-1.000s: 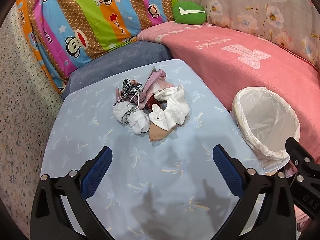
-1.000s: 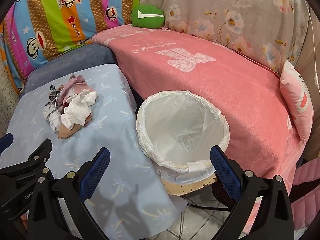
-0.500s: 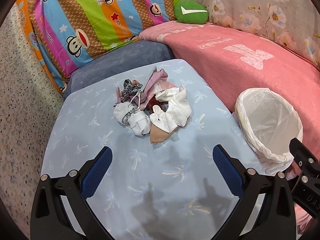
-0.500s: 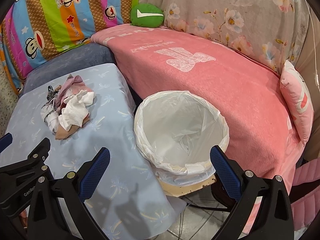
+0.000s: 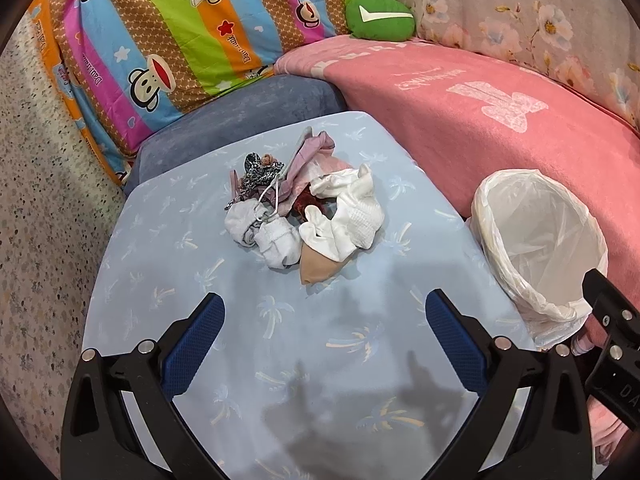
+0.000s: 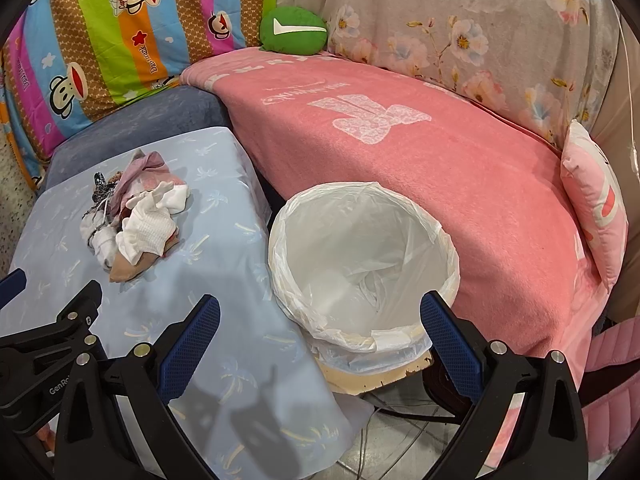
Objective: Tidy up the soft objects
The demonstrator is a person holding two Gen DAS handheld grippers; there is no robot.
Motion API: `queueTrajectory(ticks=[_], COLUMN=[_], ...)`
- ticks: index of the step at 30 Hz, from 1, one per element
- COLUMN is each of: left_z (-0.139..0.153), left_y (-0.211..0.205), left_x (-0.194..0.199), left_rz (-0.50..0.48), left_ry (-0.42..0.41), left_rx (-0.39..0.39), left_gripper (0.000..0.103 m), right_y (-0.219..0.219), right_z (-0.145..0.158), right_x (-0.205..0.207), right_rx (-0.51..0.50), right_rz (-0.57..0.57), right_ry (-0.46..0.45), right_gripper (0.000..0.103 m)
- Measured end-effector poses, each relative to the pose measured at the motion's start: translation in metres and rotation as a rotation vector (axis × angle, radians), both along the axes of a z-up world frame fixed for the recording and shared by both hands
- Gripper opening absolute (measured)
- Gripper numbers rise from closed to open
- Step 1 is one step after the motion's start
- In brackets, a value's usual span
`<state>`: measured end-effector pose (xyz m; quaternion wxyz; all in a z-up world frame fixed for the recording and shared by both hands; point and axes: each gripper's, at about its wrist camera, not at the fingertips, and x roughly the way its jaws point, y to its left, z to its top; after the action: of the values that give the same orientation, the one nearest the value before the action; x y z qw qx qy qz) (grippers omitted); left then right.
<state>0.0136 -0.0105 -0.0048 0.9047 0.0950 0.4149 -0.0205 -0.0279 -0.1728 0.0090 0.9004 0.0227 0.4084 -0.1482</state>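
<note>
A small heap of soft items lies on the light blue table: white socks, a beige stocking, pink cloth and a black-and-white patterned piece. The same heap shows at the left of the right wrist view. My left gripper hovers open over the table's near part, short of the heap, nothing between its fingers. My right gripper stands open above the near rim of a bin lined with a white bag, which sits just right of the table.
A pink blanket covers the sofa behind the bin. A striped monkey-print quilt, a green cushion and a blue-grey cushion lie behind the table. A pink pillow rests at the right. Cables run on the floor under the bin.
Both grippers have drifted slightly; the heap sits a little farther left in the right wrist view. Both stay open and nothing was picked up.
</note>
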Motion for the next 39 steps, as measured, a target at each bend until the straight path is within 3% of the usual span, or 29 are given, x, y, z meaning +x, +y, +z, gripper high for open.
queueTrajectory(ticks=[9, 27, 39], left_z=[0.0010, 0.0079, 0.0063], left_y=[-0.0003, 0.0005, 0.0020], left_x=[0.0013, 0.0020, 0.0034], left_rz=[-0.009, -0.022, -0.022], left_ry=[0.008, -0.057, -0.046], left_rx=[-0.015, -0.039, -0.051], left_gripper=[0.096, 0.096, 0.096], right_y=[0.0001, -0.0019, -0.0013], right_z=[0.0001, 0.0002, 0.0007], right_x=[0.0001, 0.0087, 0.0084], right_rx=[0.001, 0.000, 0.000], right_rz=[-0.001, -0.008, -0.008], right_ry=[-0.001, -0.002, -0.004], right_gripper=[0.098, 0.098, 0.098])
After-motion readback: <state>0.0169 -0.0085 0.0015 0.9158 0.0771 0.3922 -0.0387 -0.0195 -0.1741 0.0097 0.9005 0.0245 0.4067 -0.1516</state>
